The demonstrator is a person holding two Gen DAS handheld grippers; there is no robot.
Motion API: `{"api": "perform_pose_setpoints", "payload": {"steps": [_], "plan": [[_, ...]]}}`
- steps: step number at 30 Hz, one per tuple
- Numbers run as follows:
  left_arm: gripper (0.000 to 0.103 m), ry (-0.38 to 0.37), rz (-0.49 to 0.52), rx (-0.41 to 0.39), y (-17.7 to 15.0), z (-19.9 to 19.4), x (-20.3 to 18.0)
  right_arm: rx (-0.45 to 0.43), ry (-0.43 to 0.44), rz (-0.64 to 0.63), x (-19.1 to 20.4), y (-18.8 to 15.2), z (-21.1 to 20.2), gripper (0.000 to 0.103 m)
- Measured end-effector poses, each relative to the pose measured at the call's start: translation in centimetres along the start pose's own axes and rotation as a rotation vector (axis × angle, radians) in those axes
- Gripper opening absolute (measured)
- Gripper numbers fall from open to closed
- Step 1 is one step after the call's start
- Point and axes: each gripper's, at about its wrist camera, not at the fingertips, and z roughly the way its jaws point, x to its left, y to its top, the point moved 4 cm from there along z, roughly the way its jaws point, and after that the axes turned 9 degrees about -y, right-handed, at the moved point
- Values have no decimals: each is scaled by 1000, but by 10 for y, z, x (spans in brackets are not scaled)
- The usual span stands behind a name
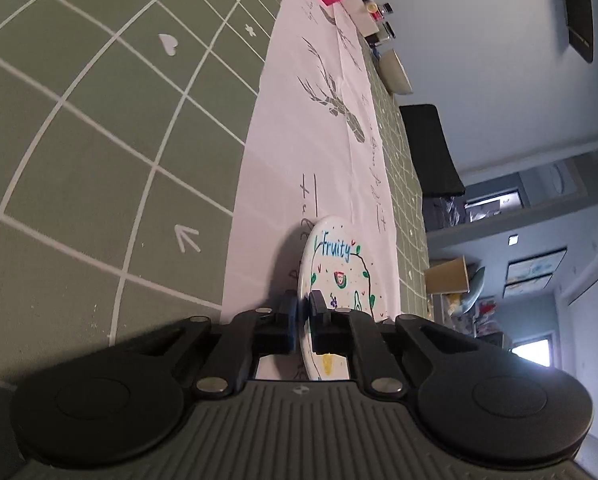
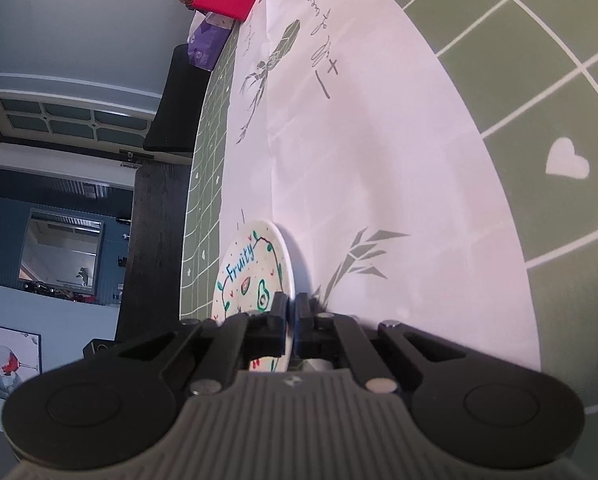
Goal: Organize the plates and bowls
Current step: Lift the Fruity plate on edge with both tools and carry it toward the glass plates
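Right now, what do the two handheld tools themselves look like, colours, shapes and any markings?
Both match. The left tool and the right tool each have a grey ribbed body with a small round emblem near its front edge, two large round black discs at the sides, and black angled linkage arms joined by silver rivets. Each ends in two short blocky black fingers; one left finger looks blue-faced. No cables, hands or sleeves show.

Desk [image 1: 99,140] covered in a green cloth with white grid, hearts and arrows; a white printed runner [image 1: 299,140] lies along it. Pale grey-blue walls [image 1: 479,40] beyond the desk. A dark chair back [image 1: 431,148] stands at the desk's edge. Framed pictures [image 1: 535,268] hang past the chair. Daylight shows at a window [image 1: 533,350].
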Motion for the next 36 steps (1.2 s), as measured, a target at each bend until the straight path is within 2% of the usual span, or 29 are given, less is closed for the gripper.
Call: {"api": "perform_pose_setpoints", "payload": {"steps": [2, 4, 7, 11, 17, 20, 28, 32, 36], "plan": [[8, 40, 90, -1, -3, 1, -14, -29, 23, -35, 1, -3, -2, 0], [10, 122, 206, 21, -6, 5, -32, -16, 35, -72, 5, -3, -4, 6], [10, 133, 196, 17, -8, 5, -36, -18, 25, -81, 5, -3, -5, 6], [9, 126, 192, -9, -4, 3, -44, -17, 84, -23, 1, -5, -7, 6], [7, 47, 185, -29, 2, -1, -64, -33, 127, -7, 9, -8, -22, 6], [6, 58, 157, -43, 3, 0, -79, -20, 107, -19, 18, -10, -31, 6], [5, -43, 166, -37, -8, -3, -111, -99, 162, 26, 22, -19, -79, 6], [5, -110, 158, -1, -15, 0, -123, -137, 249, 97, 19, -34, -108, 6], [6, -136, 193, 56, -27, 8, -137, -196, 281, 117, 19, -51, -136, 6]]}}
